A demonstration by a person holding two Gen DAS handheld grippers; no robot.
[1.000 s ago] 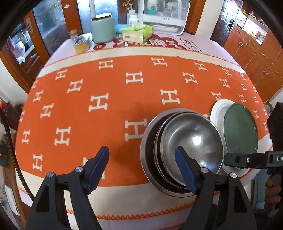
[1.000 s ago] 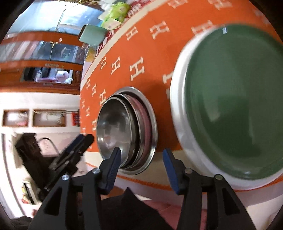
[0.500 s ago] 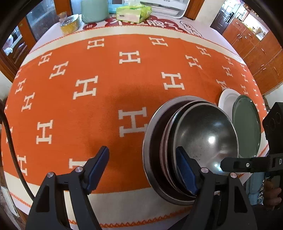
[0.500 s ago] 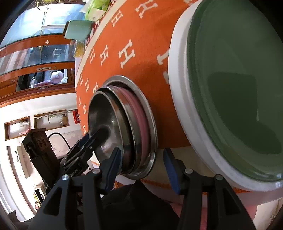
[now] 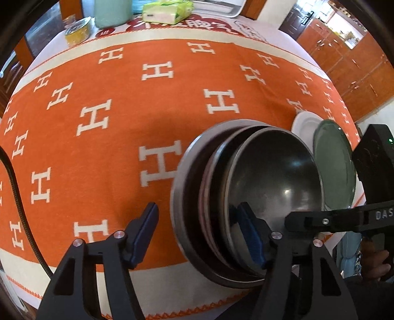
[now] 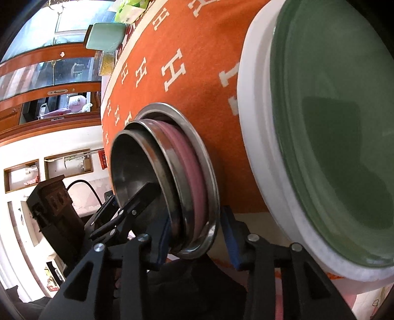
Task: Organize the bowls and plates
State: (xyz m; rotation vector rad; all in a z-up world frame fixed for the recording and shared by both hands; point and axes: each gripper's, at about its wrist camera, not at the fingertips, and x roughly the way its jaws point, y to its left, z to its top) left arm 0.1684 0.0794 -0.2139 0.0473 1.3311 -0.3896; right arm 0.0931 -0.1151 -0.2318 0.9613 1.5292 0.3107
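A stack of nested bowls [image 5: 248, 197] sits near the table's front edge: steel bowls [image 6: 138, 165] with a pink bowl [image 6: 189, 172] between them. My left gripper [image 5: 199, 231] is open and straddles the stack's near left rim, one finger outside, one inside the top bowl. My right gripper [image 6: 197, 236] is open and straddles the near rim of the stack's outer steel bowl [image 6: 209, 197]. A green plate [image 5: 335, 162] lies on a white plate [image 5: 301, 121] to the right; both show large in the right wrist view [image 6: 332, 137].
The table has an orange cloth with white H marks [image 5: 123, 110]. At the far edge stand a mint canister [image 5: 110, 12], a small yellow container [image 5: 77, 30], a green tissue pack [image 5: 167, 12] and a white tray [image 5: 219, 7]. Wooden cabinets [image 5: 354, 56] are at right.
Both grippers have moved in toward the bowl stack. The left finger now reaches inside the top bowl, and the right jaws now sit around the outer bowl's rim. The jaws stay open.
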